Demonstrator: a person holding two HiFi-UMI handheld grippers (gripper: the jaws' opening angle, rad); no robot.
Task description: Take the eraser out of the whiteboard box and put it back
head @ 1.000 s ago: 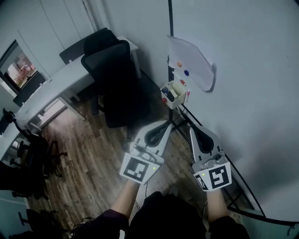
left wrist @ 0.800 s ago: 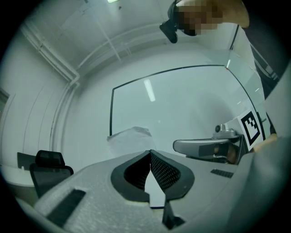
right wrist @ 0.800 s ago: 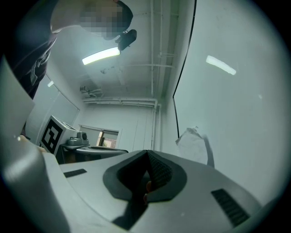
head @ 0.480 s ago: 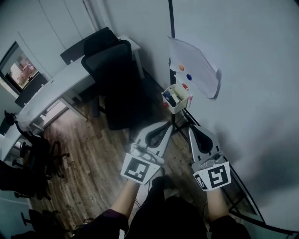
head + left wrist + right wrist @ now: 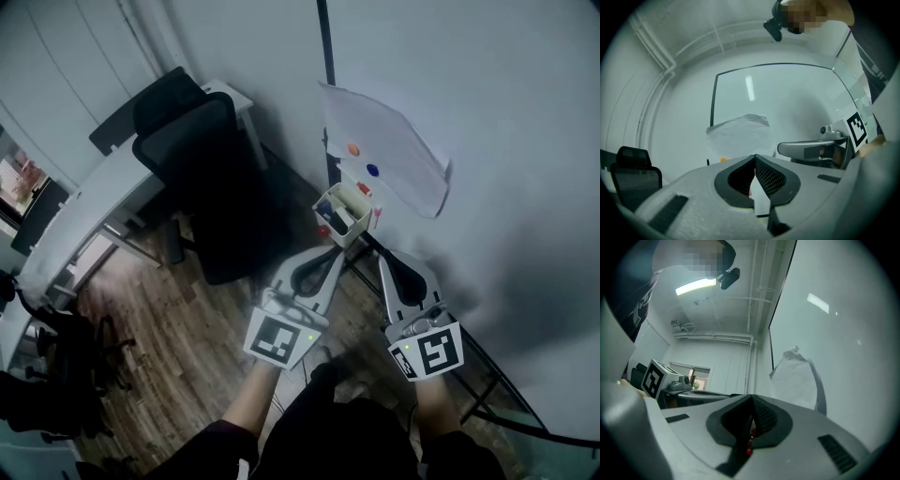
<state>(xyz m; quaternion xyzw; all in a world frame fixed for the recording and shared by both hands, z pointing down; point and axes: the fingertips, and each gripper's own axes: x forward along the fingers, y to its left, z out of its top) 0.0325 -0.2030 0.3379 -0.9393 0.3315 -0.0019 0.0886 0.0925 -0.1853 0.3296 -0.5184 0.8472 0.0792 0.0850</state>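
Closest to us, our left gripper [image 5: 334, 251] and right gripper [image 5: 385, 259] sit side by side, both pointing toward 12 o'clock. Each has its jaws pressed together with nothing between them. Just beyond their tips, at 12 o'clock, the whiteboard box [image 5: 354, 225] hangs at the lower edge of the whiteboard [image 5: 487, 112]. A dark piece and a pale piece stand in it, and we cannot tell which is the eraser. Past the box, at 1 o'clock, a sheet of paper [image 5: 398, 155] lies against the board, with an orange dot [image 5: 352, 148] and a blue dot [image 5: 373, 170] on it. At 10 o'clock stands a black office chair [image 5: 202, 178], with a white desk [image 5: 103, 202] farther out.
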